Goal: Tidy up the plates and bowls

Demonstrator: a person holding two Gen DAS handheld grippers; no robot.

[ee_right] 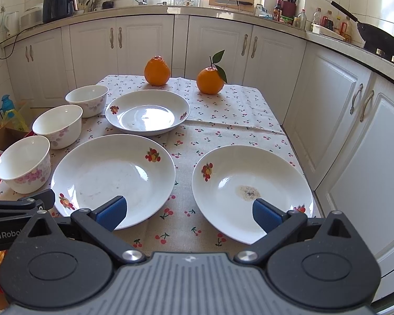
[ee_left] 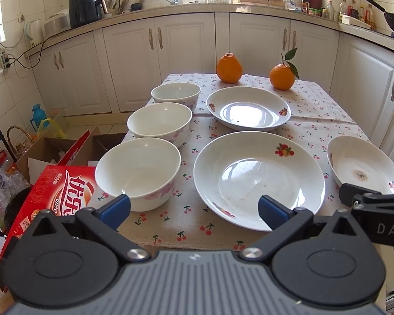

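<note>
Three white bowls with pink flowers stand in a row on the table's left: near (ee_left: 138, 173) (ee_right: 23, 164), middle (ee_left: 159, 123) (ee_right: 57, 126), far (ee_left: 176, 95) (ee_right: 87, 99). Three white deep plates with fruit prints lie on the cloth: near middle (ee_left: 258, 179) (ee_right: 113, 178), far (ee_left: 248, 111) (ee_right: 147, 111), and near right with a brown stain (ee_left: 363, 166) (ee_right: 250, 190). My left gripper (ee_left: 194, 208) is open and empty above the near table edge, between near bowl and middle plate. My right gripper (ee_right: 189, 211) is open and empty, between the two near plates.
Two oranges (ee_left: 229, 68) (ee_left: 282, 76) sit at the table's far end. A red box (ee_left: 52, 197) and open cartons (ee_left: 65, 149) stand on the floor left of the table. White cabinets (ee_right: 354, 131) run close along the right and behind.
</note>
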